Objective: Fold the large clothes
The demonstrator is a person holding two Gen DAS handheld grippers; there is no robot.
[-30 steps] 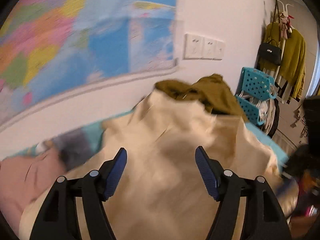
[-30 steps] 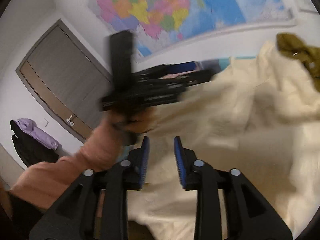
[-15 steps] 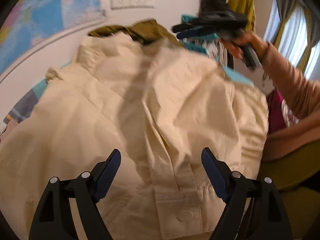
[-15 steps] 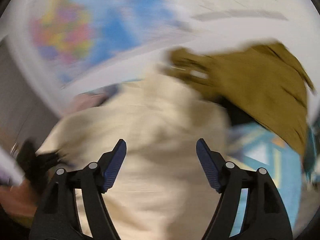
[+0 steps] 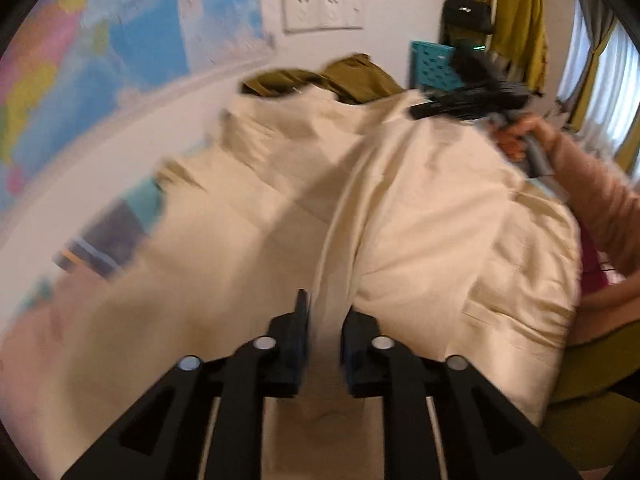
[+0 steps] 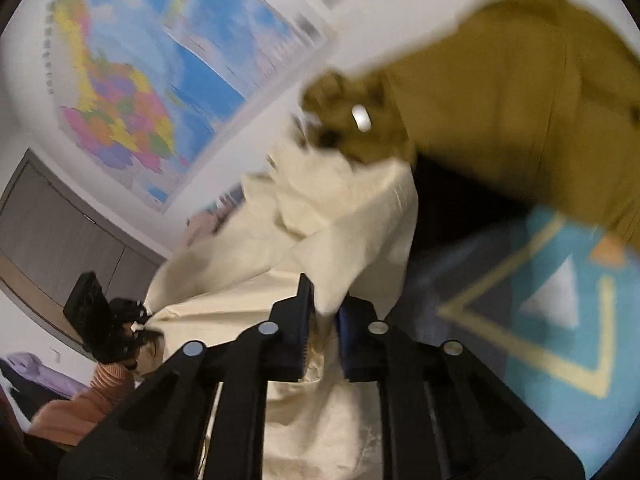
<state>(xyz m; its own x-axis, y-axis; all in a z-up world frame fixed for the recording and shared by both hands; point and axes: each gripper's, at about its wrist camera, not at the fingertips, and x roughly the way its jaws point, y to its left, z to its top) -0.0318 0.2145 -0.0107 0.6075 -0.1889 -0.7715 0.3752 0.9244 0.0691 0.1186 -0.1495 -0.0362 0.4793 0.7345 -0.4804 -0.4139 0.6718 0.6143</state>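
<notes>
A large cream garment [image 5: 420, 220] lies rumpled across the bed. In the left wrist view my left gripper [image 5: 324, 308] is closing its jaws, and a raised fold of the cream cloth is pinched between the pads. My right gripper [image 5: 460, 100] is at the garment's far right edge, held by a hand in a pink sleeve [image 5: 592, 200]. In the right wrist view my right gripper [image 6: 324, 300] is also closing, with a corner of the cream garment [image 6: 320, 216] squeezed between its pads. My left gripper [image 6: 132, 328] shows small at the lower left there.
An olive garment [image 6: 500, 100] is heaped just beyond the cream one. The blue patterned bed cover [image 6: 560, 300] lies bare to the right. A wall map [image 5: 140, 40], a blue basket [image 5: 432, 64], hanging clothes with a black handbag [image 5: 468, 16] and a grey door [image 6: 52, 220] surround the bed.
Both grippers' jaws went from wide open to closed on cream cloth. The right gripper swung across to the garment's edge near the olive heap. The left gripper dropped onto a fold.
</notes>
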